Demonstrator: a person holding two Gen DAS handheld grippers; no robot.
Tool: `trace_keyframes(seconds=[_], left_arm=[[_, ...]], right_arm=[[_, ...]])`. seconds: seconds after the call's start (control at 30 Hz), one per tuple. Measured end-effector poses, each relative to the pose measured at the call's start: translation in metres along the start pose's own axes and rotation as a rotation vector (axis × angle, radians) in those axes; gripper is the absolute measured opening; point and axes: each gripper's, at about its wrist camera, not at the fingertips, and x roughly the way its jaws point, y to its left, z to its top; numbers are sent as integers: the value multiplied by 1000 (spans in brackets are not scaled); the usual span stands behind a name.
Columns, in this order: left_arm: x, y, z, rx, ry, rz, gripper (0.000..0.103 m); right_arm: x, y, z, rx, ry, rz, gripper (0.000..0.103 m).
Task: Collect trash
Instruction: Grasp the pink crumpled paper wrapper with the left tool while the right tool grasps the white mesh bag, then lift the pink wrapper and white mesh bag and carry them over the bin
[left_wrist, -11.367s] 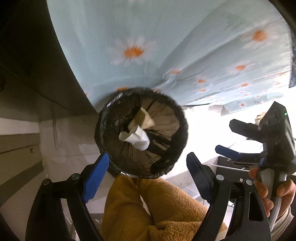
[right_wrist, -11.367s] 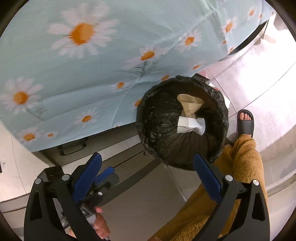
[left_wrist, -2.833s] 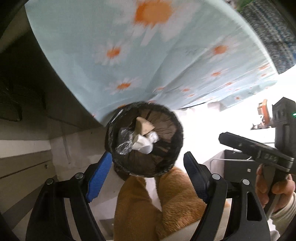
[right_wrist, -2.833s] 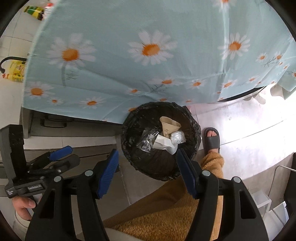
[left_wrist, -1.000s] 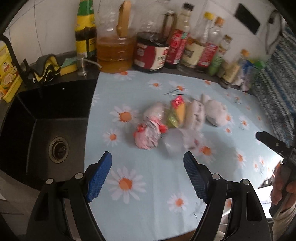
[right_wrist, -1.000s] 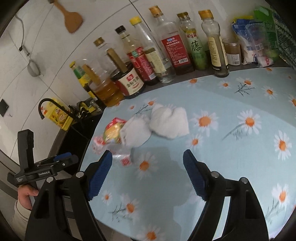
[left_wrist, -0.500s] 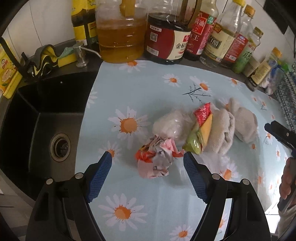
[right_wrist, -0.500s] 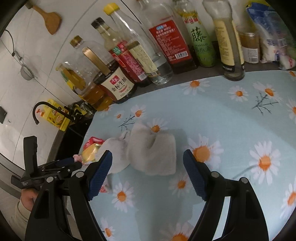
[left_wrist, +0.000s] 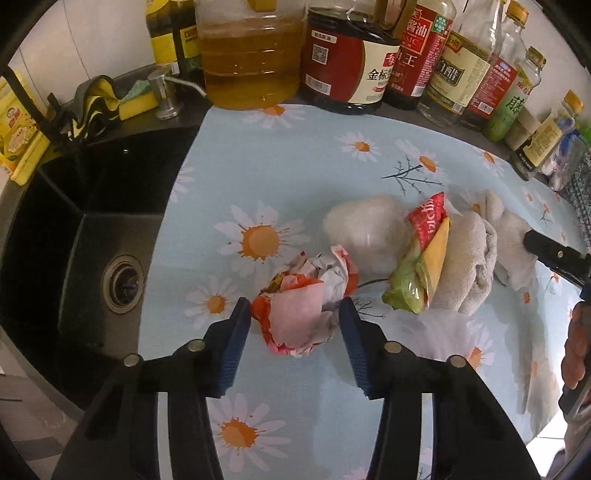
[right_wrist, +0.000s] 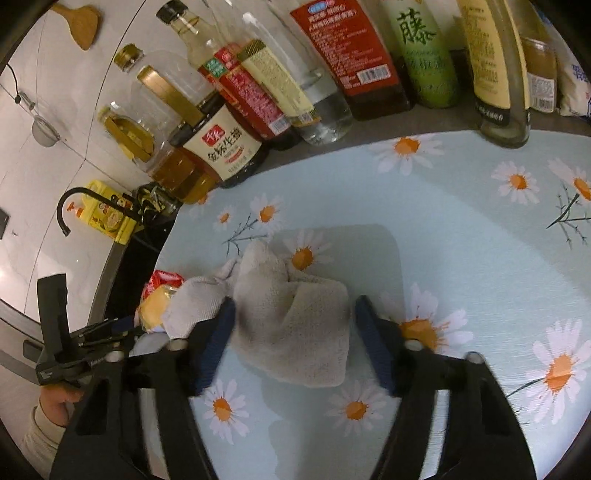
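A crumpled pink, orange and white paper wrapper (left_wrist: 304, 299) lies on the daisy-print cloth (left_wrist: 332, 162). My left gripper (left_wrist: 294, 314) is open, its blue pads either side of the wrapper, close to touching it. Beyond it lie a white plastic wad (left_wrist: 364, 230), a red, yellow and green snack packet (left_wrist: 424, 258) and a beige towel (left_wrist: 467, 266). In the right wrist view my right gripper (right_wrist: 293, 325) is open around the front part of the beige towel (right_wrist: 295, 314). The snack packet (right_wrist: 159, 295) shows at its left.
A row of sauce and oil bottles (left_wrist: 347, 55) stands along the back wall, also in the right wrist view (right_wrist: 258, 92). A black sink (left_wrist: 74, 236) with a drain lies left of the cloth, with a sponge (left_wrist: 136, 101) and soap pump (left_wrist: 164, 92) behind it.
Both grippers moved down and forward onto the counter. The left narrowed around the wrapper; the right narrowed around the towel. Earlier they hung over the black trash bin below the counter.
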Motion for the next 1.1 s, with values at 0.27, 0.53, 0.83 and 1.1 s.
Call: trace_keyframes(seconds=[0.27, 0.53, 0.83, 1.1], left_arm=[[-6, -2, -4, 10, -20, 15, 45], [-21, 12, -14, -22, -63, 23, 45], [-49, 30, -33, -46, -133, -36, 45], [-90, 32, -60, 21, -223, -130, 45]], right_arm=[[-2, -4, -4, 5, -9, 9, 33], [-23, 4, -12, 2, -49, 12, 31], [-59, 32, -33, -23, -110, -10, 31], [-99, 75, -76, -37, -196, -75, 31]])
